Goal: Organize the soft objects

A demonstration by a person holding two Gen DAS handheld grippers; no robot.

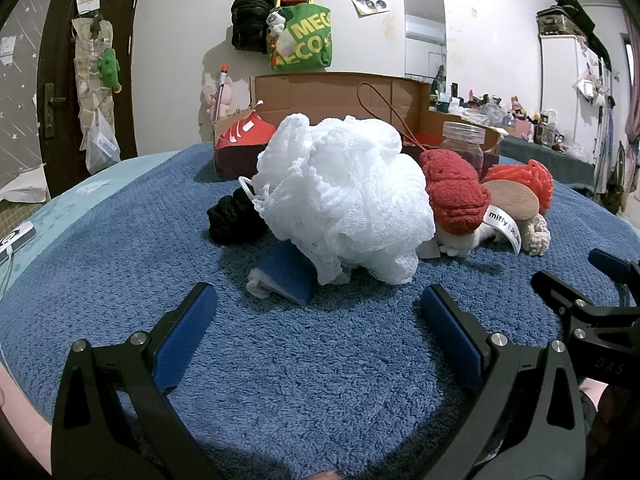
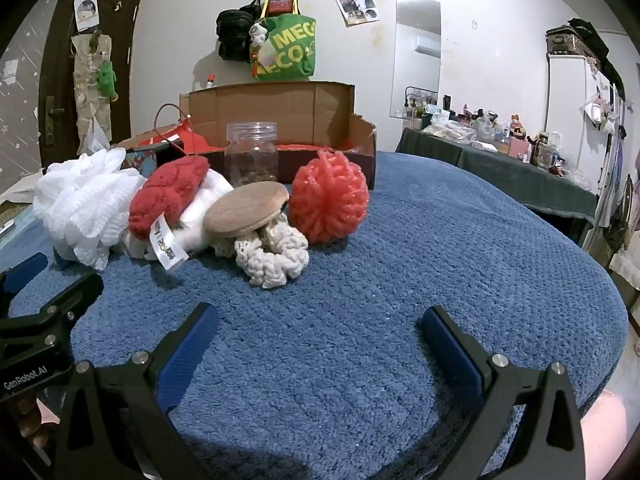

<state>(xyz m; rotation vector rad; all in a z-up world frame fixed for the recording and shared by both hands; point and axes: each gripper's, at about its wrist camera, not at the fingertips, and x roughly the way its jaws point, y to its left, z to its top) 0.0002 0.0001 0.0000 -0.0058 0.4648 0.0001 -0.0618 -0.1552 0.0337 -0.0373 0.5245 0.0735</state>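
A pile of soft things lies on the blue towel (image 1: 304,360). A white mesh bath puff (image 1: 344,196) is in the middle of the left wrist view, over a folded blue cloth (image 1: 282,274) and beside a black scrunchie (image 1: 232,216). To its right are a red knitted plush (image 1: 452,188), a tan pad (image 1: 514,200) and a coral yarn ball (image 1: 524,178). In the right wrist view I see the puff (image 2: 84,204), the plush (image 2: 168,196), the pad (image 2: 244,210), a cream scrunchie (image 2: 272,256) and the coral ball (image 2: 330,198). My left gripper (image 1: 320,306) is open in front of the puff. My right gripper (image 2: 320,326) is open, short of the pile.
An open cardboard box (image 2: 280,112) stands behind the pile, with red items (image 1: 246,132) inside. A clear plastic jar (image 2: 251,152) stands in front of it. A cluttered side table (image 2: 500,148) is at the right. Bags hang on the back wall (image 1: 280,32).
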